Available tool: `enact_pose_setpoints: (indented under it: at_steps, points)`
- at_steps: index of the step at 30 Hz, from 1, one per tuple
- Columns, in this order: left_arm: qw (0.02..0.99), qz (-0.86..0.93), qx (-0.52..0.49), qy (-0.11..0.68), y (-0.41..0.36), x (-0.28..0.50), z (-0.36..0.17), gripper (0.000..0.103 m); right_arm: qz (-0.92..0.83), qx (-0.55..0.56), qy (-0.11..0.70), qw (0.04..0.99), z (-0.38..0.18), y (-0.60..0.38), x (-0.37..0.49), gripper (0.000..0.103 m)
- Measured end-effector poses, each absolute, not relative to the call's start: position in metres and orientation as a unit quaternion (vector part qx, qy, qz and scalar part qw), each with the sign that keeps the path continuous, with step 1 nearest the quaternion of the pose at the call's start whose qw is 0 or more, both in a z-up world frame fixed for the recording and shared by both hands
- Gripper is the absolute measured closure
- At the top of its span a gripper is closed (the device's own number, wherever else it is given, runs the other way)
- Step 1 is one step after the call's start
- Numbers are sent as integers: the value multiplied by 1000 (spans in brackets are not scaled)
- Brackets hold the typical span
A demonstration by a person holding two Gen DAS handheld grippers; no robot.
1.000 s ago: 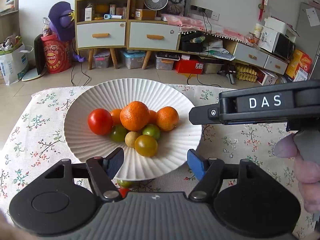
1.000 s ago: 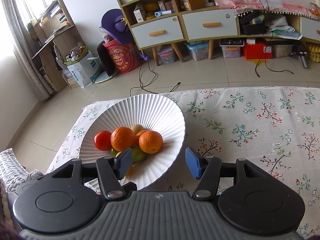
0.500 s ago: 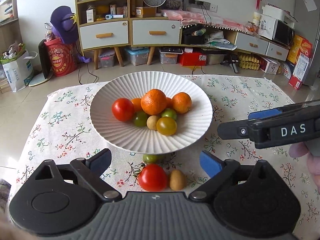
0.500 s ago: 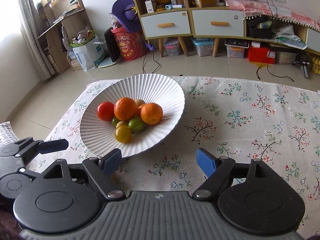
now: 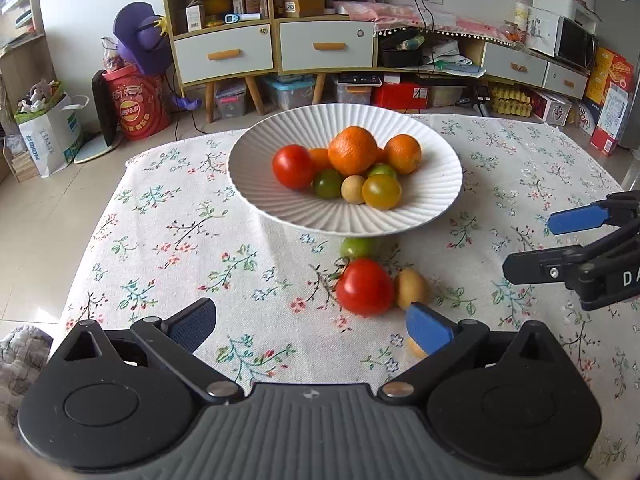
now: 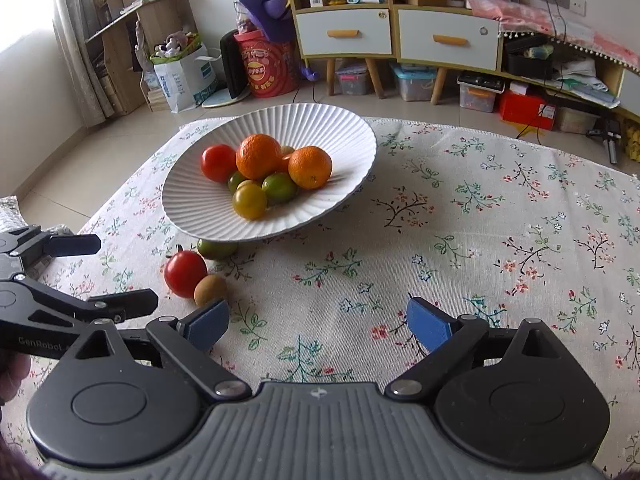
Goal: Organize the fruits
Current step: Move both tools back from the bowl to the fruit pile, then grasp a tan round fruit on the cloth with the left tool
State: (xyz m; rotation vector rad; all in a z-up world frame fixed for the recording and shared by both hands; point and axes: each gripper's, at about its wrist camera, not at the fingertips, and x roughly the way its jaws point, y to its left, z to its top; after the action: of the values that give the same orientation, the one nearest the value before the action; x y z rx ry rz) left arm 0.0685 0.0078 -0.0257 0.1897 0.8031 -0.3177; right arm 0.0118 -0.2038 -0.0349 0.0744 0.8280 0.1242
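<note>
Both the left gripper (image 5: 310,322) and right gripper (image 6: 318,322) have just been opening wide with nothing between the jaws and have drawn back from the plate (image 5: 280,208) — so the red tomato (image 5: 365,287) and its small neighbours on the cloth now show, waiting to be collected.

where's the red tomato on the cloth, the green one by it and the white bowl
red tomato (image 5: 365,286), left wrist view, middle of its skin
green tomato (image 5: 357,246), left wrist view, visible top
white bowl (image 6: 192,208), right wrist view, bare ribbed wall
</note>
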Motion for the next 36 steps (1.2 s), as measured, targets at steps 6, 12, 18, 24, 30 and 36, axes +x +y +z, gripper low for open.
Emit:
enact_pose_setpoints:
  at_steps: [6,12,18,24,30,36]
  points:
    - [899,-145,88,404,19,64,-37,7,72,6,415,907,-47,-193,2,7]
    - [901,-171,85,389,13,47,-43,7,80,-15,419,904,-52,-188,-5,5]
    - [900,-210,111,365,-8,33,-47,7,71,-18,417,906,-52,-191,-2,5]
    - [897,-237,98,360,-19,32,-49,17,64,-18,414,908,-52,-196,1,5]
    - [888,-260,82,370,-29,34,-48,44,57,-12,410,910,-50,-203,0,4]
    - [886,-266,74,373,-32,38,-45,82,56,-13,407,912,-47,-205,1,4]
